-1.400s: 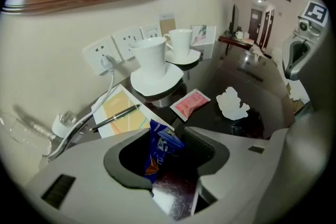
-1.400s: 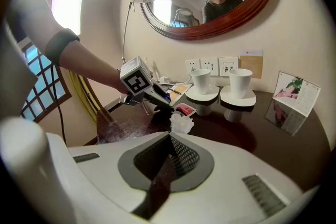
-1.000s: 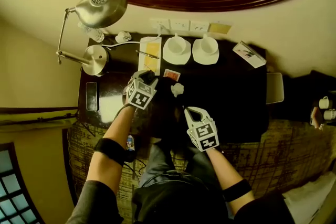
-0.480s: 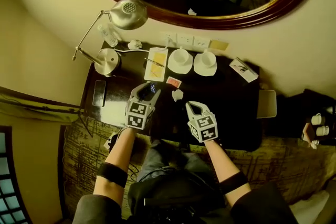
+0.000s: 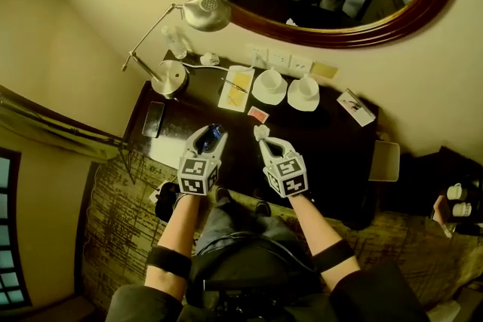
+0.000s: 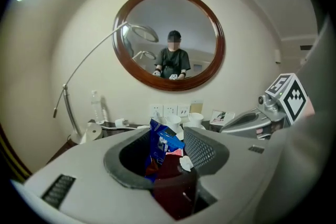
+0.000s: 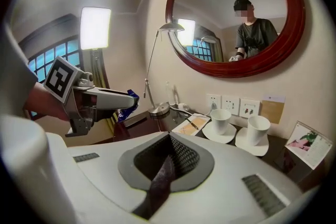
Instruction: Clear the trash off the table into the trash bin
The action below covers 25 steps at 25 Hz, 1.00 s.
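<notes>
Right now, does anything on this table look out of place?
A crumpled white tissue and a small red packet lie loose on the dark table, stray litter before the neatly set cups. The left gripper holds a blue wrapper in its jaws.

Location: hotel guest room.
Beyond the right gripper (image 7: 169,147): dark desk (image 5: 324,143), cups (image 7: 220,120) on saucers (image 7: 210,135), wall sockets (image 7: 231,106), desk lamp (image 5: 205,11), oval mirror (image 7: 236,8).

Your left tool (image 6: 169,138) grips a blue wrapper (image 6: 160,145) upright between its pads, with a white crumpled scrap (image 6: 185,163) showing just right of it. Your right tool (image 6: 227,130) reaches in from the right. Ahead, an oval mirror (image 6: 169,39) hangs above two white cups (image 6: 195,119).
</notes>
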### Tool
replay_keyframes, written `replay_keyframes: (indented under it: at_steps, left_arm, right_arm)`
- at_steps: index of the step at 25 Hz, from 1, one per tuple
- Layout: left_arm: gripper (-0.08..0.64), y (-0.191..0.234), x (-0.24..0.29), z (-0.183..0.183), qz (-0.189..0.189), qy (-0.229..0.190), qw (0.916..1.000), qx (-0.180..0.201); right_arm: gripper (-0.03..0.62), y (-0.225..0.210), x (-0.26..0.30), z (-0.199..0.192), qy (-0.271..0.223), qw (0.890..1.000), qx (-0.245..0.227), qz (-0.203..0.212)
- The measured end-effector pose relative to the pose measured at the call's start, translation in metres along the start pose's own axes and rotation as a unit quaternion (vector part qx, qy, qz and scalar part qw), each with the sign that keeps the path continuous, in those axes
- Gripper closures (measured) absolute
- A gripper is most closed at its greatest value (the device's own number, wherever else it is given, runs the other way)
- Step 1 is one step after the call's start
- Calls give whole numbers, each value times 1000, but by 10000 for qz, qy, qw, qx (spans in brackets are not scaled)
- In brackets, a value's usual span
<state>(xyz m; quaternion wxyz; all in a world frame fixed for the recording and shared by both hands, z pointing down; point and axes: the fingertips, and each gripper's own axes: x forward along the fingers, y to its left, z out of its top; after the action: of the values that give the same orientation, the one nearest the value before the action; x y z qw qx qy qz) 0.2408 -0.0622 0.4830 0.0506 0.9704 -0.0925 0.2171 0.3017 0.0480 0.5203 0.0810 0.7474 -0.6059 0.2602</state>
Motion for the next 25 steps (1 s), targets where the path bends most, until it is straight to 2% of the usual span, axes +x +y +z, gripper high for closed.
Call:
replay_keyframes:
  at_steps: [5, 9, 13, 16, 18, 21, 25]
  left_arm:
    - [360, 39, -60, -30, 896, 57, 9957, -206]
    - [360, 83, -129, -65, 1609, 107, 9857, -482]
    - [360, 123, -220, -113, 2494, 153, 9633, -978]
    - [360, 147, -278, -145, 2976, 160, 9461, -1266]
    - [360, 161, -311, -165, 3178, 175, 9374, -1410]
    - [360, 172, -350, -195, 3289, 241, 9284, -1714]
    - [360, 195, -395, -234, 3667, 267, 9109, -1870]
  right_arm:
    - [589, 73, 28, 4, 93, 9947, -396, 948]
    - [589, 154, 58, -4, 317, 9823, -756, 1682]
    - [589, 257, 73, -12, 491, 9546, -1336, 2616]
    - [589, 325, 85, -26, 649, 9325, -1678, 3132]
    - [589, 369, 92, -34, 726, 9205, -1813, 3385]
    - [589, 426, 98, -53, 885, 9043, -1970, 3683]
    - [589, 477, 105, -77, 1091, 8852, -2236, 3930]
